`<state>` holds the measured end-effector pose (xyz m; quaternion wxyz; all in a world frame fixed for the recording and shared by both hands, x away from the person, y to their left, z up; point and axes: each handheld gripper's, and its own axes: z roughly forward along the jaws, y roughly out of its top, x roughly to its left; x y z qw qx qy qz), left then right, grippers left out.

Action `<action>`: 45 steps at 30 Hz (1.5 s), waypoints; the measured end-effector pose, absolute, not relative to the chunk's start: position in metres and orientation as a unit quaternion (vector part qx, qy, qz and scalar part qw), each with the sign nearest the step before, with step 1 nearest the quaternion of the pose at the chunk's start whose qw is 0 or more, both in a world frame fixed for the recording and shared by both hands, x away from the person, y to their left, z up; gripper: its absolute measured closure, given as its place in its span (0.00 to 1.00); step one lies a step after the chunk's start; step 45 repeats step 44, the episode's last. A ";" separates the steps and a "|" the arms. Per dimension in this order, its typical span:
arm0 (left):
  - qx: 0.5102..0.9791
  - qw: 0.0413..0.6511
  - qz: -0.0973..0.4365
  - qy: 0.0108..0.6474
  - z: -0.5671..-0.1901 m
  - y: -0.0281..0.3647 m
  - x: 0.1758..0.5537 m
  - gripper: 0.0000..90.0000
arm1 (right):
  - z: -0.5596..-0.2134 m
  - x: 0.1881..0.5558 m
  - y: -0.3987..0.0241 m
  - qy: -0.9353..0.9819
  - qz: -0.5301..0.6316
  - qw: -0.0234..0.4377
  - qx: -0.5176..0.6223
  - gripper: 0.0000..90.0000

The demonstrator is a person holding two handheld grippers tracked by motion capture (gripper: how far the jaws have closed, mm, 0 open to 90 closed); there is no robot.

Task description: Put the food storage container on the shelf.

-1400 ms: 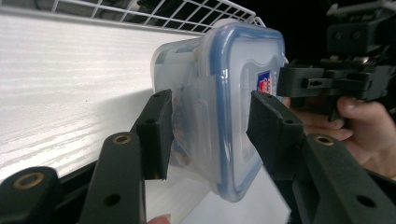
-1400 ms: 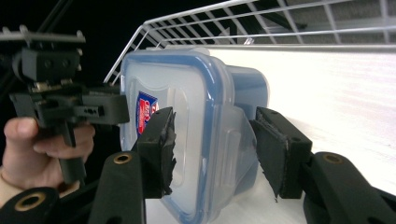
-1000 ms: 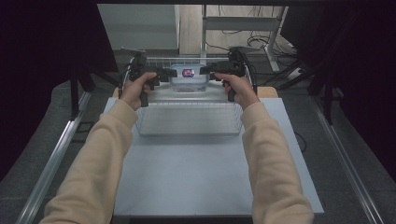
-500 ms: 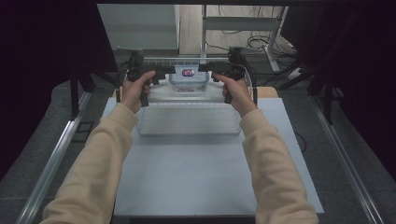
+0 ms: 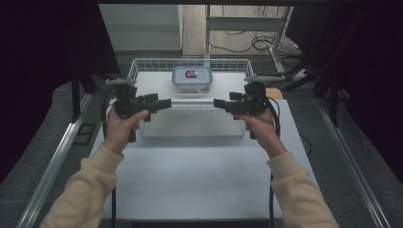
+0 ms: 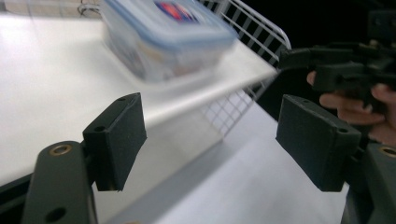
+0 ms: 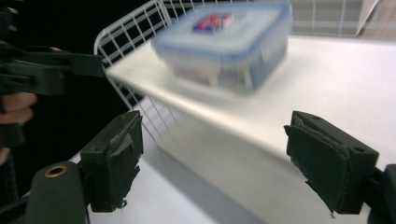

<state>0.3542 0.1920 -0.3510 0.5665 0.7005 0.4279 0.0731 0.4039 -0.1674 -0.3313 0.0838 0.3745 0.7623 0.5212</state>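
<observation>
A clear plastic container with a blue-rimmed lid and a red label stands on a raised white shelf fenced by a white wire rim. My left gripper hovers in front of the shelf's left part and points right. My right gripper mirrors it from the right. Both sets of jaws have just been opening and stand wide with nothing between them. The container lies beyond both, untouched. Each gripper view shows the other gripper opposite.
The shelf sits at the far end of a white table. Its wire side walls rise beside the container. A metal rail runs along the table's left. Cables and a metal frame lie on the floor behind.
Both grippers were at the container's sides. They have opened, drawn back toward the person and moved apart. The container stays on the shelf.
</observation>
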 end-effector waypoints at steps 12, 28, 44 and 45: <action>0.746 0.513 0.123 0.407 -0.442 0.172 0.277 0.29 | -0.397 0.327 -0.203 0.779 0.508 0.094 0.356 0.23; 0.770 0.439 0.103 0.452 -0.507 0.181 0.243 0.28 | -0.489 0.275 -0.234 0.805 0.437 0.108 0.387 0.26; 0.766 0.436 0.132 0.454 -0.510 0.186 0.245 0.28 | -0.493 0.279 -0.236 0.806 0.435 0.137 0.378 0.25; 0.766 0.436 0.132 0.454 -0.510 0.186 0.245 0.28 | -0.493 0.279 -0.236 0.806 0.435 0.137 0.378 0.25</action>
